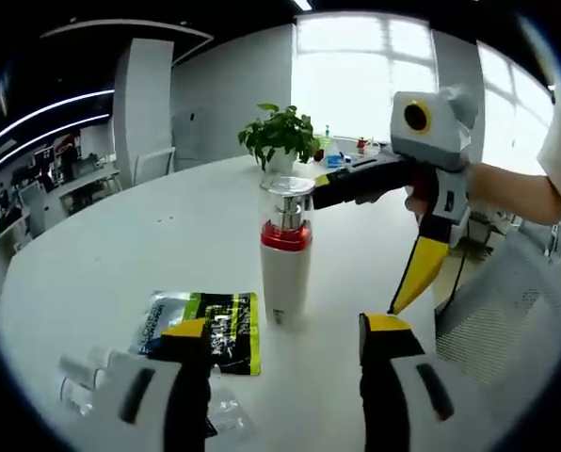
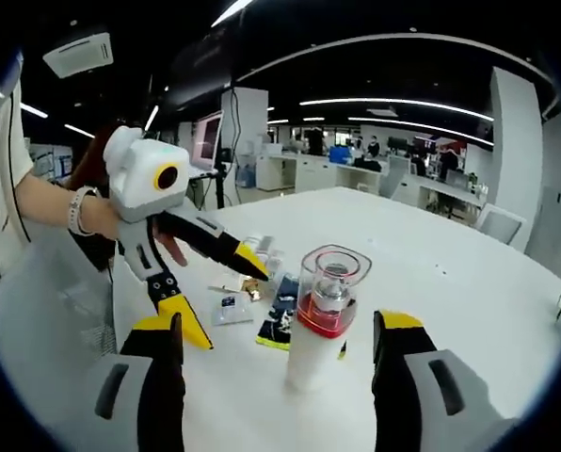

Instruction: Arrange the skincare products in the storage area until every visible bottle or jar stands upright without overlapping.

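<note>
Left gripper [image 1: 285, 330] wide open, empty. Just ahead, between its yellow-tipped jaws: white pump bottle with red collar and clear cap [image 1: 286, 252], upright on round white table [image 1: 149, 235]. Beside left jaw: flat black-and-yellow sachet [image 1: 219, 330], small clear vials [image 1: 78, 377]. Right gripper [image 2: 285, 339] also open, empty, same bottle [image 2: 323, 315] upright between its jaws, untouched. Green potted plant [image 1: 280, 137] far beyond.

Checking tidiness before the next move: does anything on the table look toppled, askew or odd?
The white pump bottle with the red band and clear cap stands upright. Beside it the black and yellow-green sachet lies flat, and small clear bottles near the table's edge appear to lie on their sides.
</note>
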